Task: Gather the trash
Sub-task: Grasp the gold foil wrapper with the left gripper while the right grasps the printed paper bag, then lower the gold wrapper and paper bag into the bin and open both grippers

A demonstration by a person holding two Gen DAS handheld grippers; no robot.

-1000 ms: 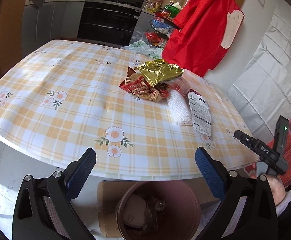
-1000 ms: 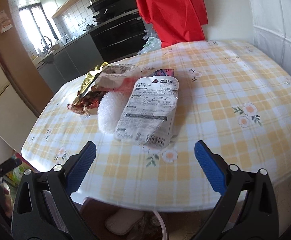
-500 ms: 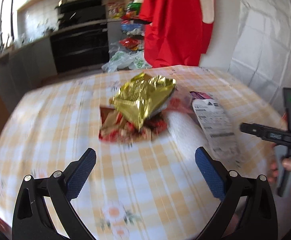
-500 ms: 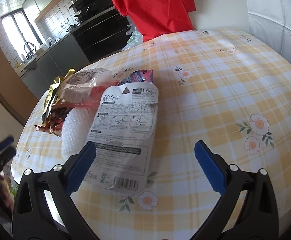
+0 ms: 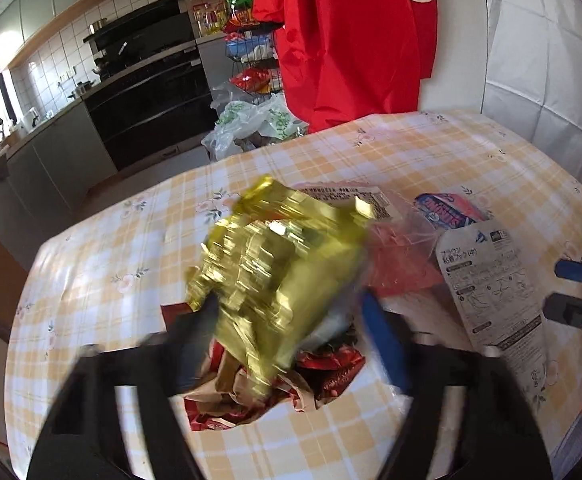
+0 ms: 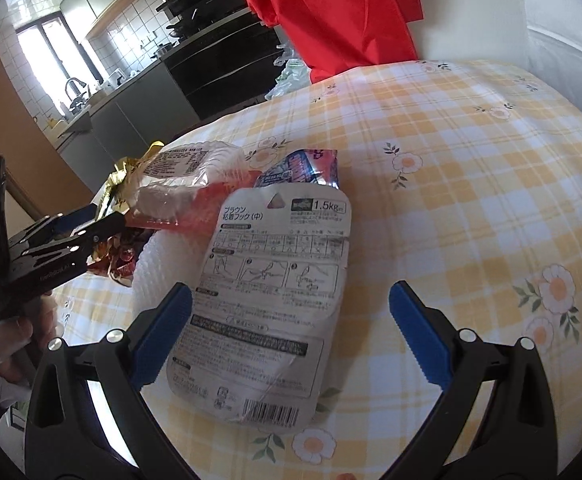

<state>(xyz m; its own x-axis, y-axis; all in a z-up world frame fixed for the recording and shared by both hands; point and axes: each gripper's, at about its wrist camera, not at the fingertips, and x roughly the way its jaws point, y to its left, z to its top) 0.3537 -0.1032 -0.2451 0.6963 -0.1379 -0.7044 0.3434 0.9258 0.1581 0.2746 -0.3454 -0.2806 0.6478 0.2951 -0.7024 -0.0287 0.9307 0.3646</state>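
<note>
Checked table (image 6: 471, 168), gold foil bag (image 5: 275, 264) between just-closing left jaws, white packet (image 6: 267, 300) between wide-open right jaws.

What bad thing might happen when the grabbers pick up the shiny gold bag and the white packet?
The left gripper has just been closing around the gold bag; the red wrappers beneath might snag and spill. The right gripper is open, with only one finger over the white packet, which lies flat on the table, so the fingers may slide off.

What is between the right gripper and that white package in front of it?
Nothing visible. The right gripper is open, its jaws either side of the white package, which lies flat on the table, its near end uncovered.
</note>
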